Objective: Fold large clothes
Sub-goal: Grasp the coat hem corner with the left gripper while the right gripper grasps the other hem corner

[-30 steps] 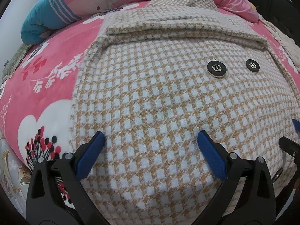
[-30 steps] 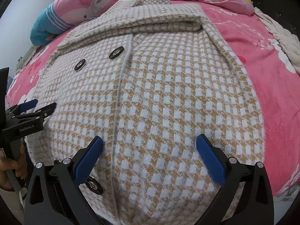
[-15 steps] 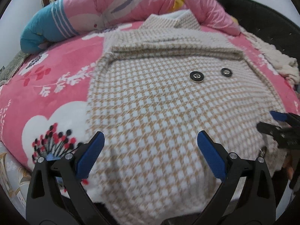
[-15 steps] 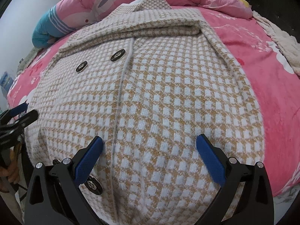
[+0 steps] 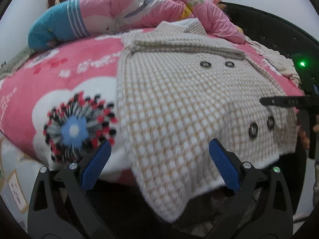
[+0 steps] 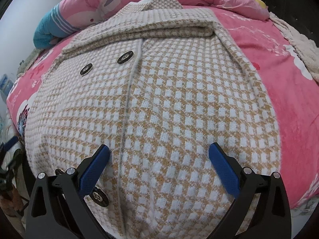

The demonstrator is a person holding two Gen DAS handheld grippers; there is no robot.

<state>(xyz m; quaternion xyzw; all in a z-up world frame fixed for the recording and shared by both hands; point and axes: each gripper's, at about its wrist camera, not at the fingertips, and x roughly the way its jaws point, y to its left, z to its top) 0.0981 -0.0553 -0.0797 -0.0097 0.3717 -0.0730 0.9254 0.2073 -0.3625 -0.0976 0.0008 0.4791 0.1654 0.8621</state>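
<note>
A tan-and-white checked coat (image 5: 179, 99) with dark buttons (image 5: 205, 64) lies flat on a pink bed; its hem hangs over the near edge. My left gripper (image 5: 159, 163) is open and empty, pulled back off the coat near its lower left hem corner. My right gripper (image 6: 159, 165) is open and empty, hovering low over the coat's (image 6: 169, 99) lower right front panel beside the centre seam. The right gripper shows edge-on at the right of the left wrist view (image 5: 287, 101).
A pink floral blanket (image 5: 59, 79) covers the bed. A rolled pink and blue quilt (image 5: 119, 14) lies along the far side. A cream knitted fabric (image 6: 299, 45) lies at the right edge. A dark headboard (image 5: 269, 33) stands behind.
My left gripper has drawn back and left off the coat, so the hem and bed edge now show. My right gripper has barely moved. Both stay open.
</note>
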